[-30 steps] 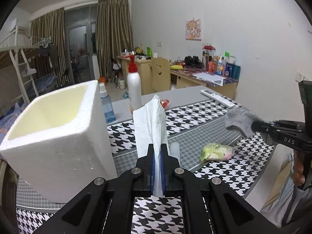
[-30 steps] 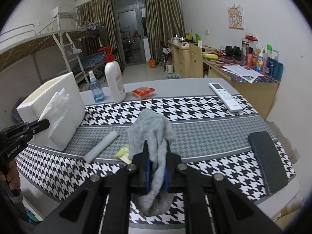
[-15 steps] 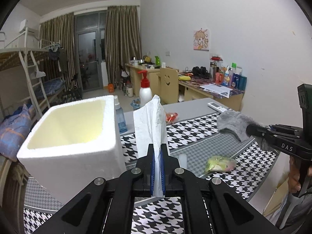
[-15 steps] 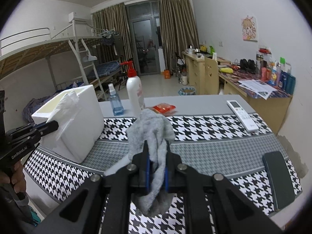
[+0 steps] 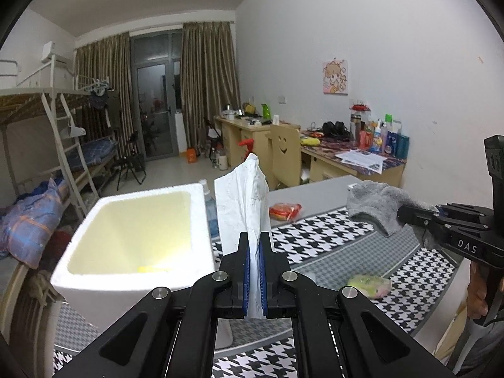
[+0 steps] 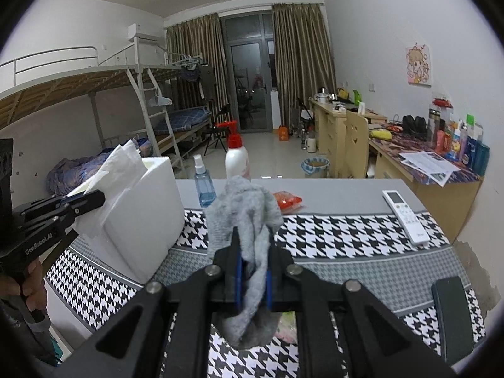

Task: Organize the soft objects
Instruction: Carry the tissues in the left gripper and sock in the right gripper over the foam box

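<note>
My left gripper (image 5: 255, 252) is shut on a white tissue (image 5: 244, 195) and holds it up just right of the open white foam box (image 5: 104, 283). Something yellow lies inside the box. My right gripper (image 6: 252, 252) is shut on a grey sock (image 6: 242, 211) and holds it above the checked tablecloth. In the left wrist view the sock (image 5: 375, 204) and right gripper (image 5: 409, 214) show at the right. In the right wrist view the left gripper (image 6: 94, 198), tissue (image 6: 119, 170) and box (image 6: 148, 220) show at the left.
On the table stand a white pump bottle (image 6: 236, 160) and a blue spray bottle (image 6: 203, 186). A red packet (image 6: 286, 201), a remote (image 6: 404, 214), a dark phone (image 6: 450, 308) and a yellow-green soft packet (image 5: 368, 283) lie there. A bunk bed stands behind at left.
Both grippers have risen with their loads. The left gripper now looks down into the box from higher up, and the table looks farther below.
</note>
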`<action>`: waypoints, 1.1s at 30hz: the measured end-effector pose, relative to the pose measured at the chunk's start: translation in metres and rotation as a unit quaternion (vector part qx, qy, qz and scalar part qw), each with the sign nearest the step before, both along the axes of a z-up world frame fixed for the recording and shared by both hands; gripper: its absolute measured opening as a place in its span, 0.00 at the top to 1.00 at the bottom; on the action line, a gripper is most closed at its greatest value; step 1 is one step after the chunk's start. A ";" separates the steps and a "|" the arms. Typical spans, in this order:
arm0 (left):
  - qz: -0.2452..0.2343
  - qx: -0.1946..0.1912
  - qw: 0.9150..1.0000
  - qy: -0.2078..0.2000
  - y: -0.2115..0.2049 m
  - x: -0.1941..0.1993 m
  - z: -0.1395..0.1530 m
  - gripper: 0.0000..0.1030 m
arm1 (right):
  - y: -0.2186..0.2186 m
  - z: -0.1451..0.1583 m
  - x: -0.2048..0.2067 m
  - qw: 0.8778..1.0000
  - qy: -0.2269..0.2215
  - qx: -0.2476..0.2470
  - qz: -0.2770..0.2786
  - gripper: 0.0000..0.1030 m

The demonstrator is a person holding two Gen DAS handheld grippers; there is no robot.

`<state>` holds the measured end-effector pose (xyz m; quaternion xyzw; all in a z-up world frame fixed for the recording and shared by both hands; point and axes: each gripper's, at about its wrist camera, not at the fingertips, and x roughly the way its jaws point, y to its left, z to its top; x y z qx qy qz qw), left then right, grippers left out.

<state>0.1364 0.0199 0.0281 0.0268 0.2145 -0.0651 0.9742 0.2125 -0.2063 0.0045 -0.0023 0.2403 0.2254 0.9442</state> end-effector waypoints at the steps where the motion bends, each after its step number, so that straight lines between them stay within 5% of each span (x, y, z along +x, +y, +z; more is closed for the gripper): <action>1: 0.003 0.000 1.000 -0.002 0.001 0.001 0.001 0.95 | 0.001 0.001 0.000 1.000 -0.002 0.000 0.002 0.86; 33: 0.101 0.001 0.995 -0.025 0.046 0.018 0.021 0.95 | 0.063 0.027 0.010 0.997 -0.029 0.005 0.076 0.86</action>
